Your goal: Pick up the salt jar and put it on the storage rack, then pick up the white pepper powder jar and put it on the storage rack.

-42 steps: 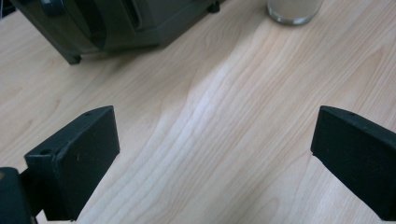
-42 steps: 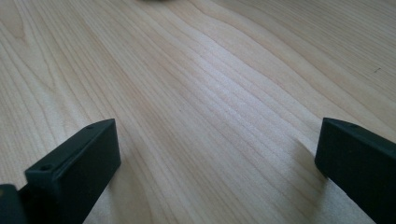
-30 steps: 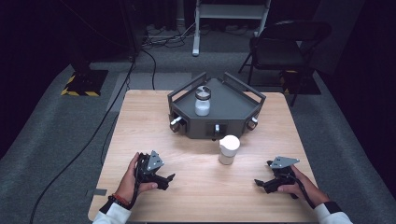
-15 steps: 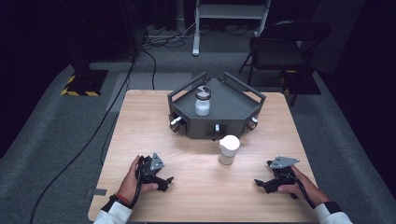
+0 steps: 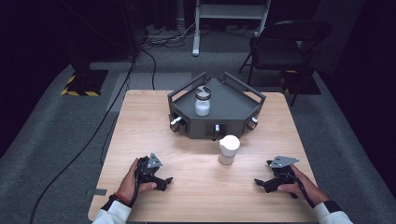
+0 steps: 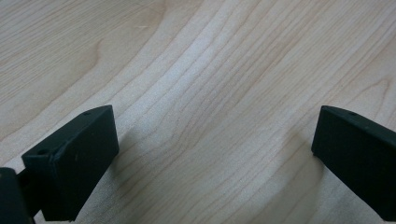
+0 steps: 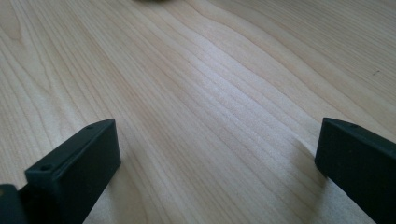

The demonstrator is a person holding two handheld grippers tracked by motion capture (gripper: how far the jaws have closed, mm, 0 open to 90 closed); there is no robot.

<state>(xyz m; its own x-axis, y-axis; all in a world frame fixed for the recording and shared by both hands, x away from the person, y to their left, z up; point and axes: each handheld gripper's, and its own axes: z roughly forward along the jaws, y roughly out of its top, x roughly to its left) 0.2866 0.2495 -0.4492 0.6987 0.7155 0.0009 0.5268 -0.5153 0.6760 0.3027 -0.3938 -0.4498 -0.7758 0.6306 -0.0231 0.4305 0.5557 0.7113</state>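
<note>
Pale maple-grained wood forms the top of the desk (image 5: 154, 126), on which nothing has yet been picked up. The left hand-held gripper (image 5: 164, 182) lies low at the lower left of the high view, the right hand-held gripper (image 5: 260, 183) at the lower right; each rests on the wood in a hand. In both gripper views the black jaws stand wide apart with only bare grain between them, so neither holds anything.

The nearest object, a small white-lidded jar of white contents (image 5: 229, 149), stands upright just right of centre, close in front of the dark grey angular metal tray (image 5: 243, 109) and well apart from both tools. A second, clear glass jar with a dark lid (image 5: 202, 101) stands upright inside that tray, toward its left. Judged from this layout, the work is at its start: reaching, grasping and any transfer all remain.

The small silver fittings on the tray's front wall are too small to identify. Both forearms are cut off by the bottom edge. The jars' contents cannot be determined.
</note>
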